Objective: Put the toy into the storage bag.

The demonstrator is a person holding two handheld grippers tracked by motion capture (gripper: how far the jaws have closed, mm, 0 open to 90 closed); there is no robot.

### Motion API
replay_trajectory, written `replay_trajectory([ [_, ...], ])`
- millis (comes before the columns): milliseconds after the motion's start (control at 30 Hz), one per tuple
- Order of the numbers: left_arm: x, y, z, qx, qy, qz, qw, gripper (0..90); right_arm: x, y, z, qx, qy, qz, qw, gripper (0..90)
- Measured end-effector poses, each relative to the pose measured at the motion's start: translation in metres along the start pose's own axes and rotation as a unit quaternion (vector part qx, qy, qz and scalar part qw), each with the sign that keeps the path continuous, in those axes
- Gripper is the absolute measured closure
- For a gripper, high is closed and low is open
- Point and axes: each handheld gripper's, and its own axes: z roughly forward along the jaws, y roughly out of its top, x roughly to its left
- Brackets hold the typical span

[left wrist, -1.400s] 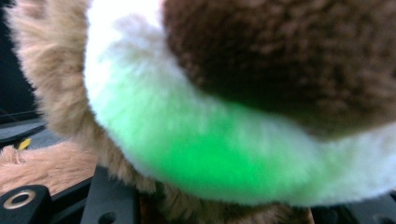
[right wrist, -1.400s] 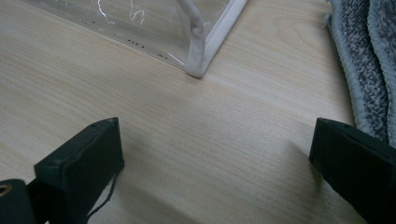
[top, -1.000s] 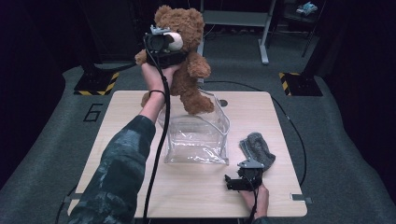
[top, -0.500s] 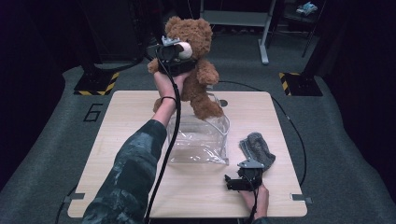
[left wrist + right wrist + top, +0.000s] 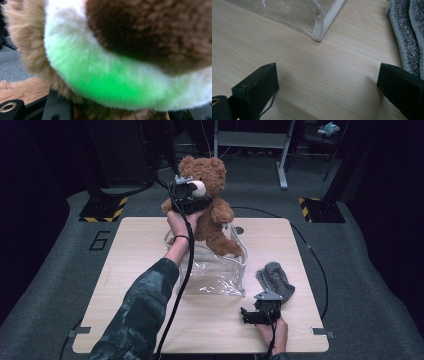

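- High view: left gripper clamped on a brown teddy bear at about neck height, bear held upright above the far rim of a clear plastic bag; its feet hang at or just inside the bag's open top, can't tell which.
- Bag stands mid-table, nearer the far edge than the near one, white-trimmed rim open upward.
- Same view: right gripper lies low by the near edge of the table, toward the near right corner, w/ a grey knitted cloth just beyond it near the right edge.
- Left gripper view: what the high view can't give, fur close up. White muzzle w/ a green glow on it, dark brown nose above, tan fur at left. All blurred.
- Jaws there mostly buried under the fur; only black bits at the bottom edge, pads not visible. Grip read from the high view.
- Right gripper view: right gripper w/ jaws wide apart, nothing between them, just bare wood.
- It also catches the bag's white-trimmed bottom corner resting on the table, apart from the jaws, and the cloth's ribbed edge just beside one jaw; touching or not, unclear.
- Cut off: person's body below the near edge; left sleeve in camo; bag's clear walls hard to trace against the wood.
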Motion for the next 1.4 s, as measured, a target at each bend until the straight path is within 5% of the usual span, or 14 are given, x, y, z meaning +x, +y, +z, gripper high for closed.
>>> replay_trajectory([
  [167,-0.008,-0.014,0.000,0.021,0.001,0.016,0.9996,42.7,0.000,0.000,0.000,0.000,0.000,-0.001,1.0000,2.8],
  [533,-0.014,-0.033,-0.005,0.058,0.004,0.014,0.9982,40.4,0.000,0.000,0.000,-0.001,-0.001,-0.001,1.0000,2.8],
  [1033,-0.018,-0.061,-0.011,0.124,-0.007,0.027,0.9919,37.5,0.000,0.000,0.000,-0.001,-0.002,0.000,1.0000,2.8],
  [1133,-0.015,-0.064,-0.009,0.132,-0.007,0.013,0.9911,33.0,0.000,0.000,0.000,-0.001,-0.002,0.000,1.0000,2.8],
  [1400,-0.008,-0.060,-0.015,0.157,-0.010,0.021,0.9874,18.5,0.000,0.000,0.000,0.000,-0.002,0.002,1.0000,2.8],
])
